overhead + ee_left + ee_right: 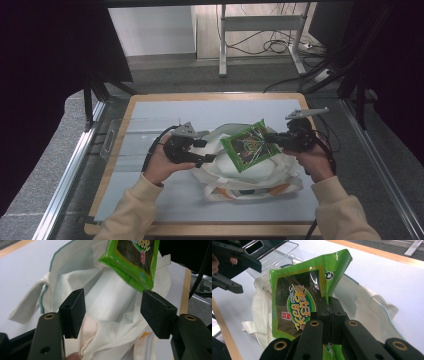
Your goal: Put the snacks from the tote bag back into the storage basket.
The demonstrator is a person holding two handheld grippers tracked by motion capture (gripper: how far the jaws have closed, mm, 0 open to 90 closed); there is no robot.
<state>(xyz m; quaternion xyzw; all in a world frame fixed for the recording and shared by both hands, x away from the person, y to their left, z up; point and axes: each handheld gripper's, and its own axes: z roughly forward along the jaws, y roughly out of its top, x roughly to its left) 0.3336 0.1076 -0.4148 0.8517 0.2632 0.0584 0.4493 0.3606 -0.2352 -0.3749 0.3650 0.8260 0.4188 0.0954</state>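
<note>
The right gripper (278,138) has its jaws clamped together on the edge of a green snack packet (249,145), holding it in the air over a white cloth bag (250,175) that lies crumpled on the pale surface (150,115). In the right gripper view the packet (294,307) stands up from the jaws, with one upper corner folded over. The left gripper (207,151) sits at the bag's left side with its jaws apart. In the left gripper view the bag's opening (110,302) lies straight ahead between the two pads, which touch no cloth that I can see.

The move ahead turns on how the packet sits over that opening. In the left gripper view the packet's lower corner (135,270) hangs just above the mouth of the bag, pointing down into it. In the high view its long axis runs slantwise, lower left to upper right. The right hand (315,162) has the packet, so it is the one to lower it. The left hand (160,165) is nearer the bag's rim and seems placed to hold the mouth wide.

How deep the bag opens is hard to tell, since folds hide the inside. The packet's upper part is cut off at the top of the left gripper view. A clear plastic tray (277,255) sits beyond the bag, its contents unreadable.
</note>
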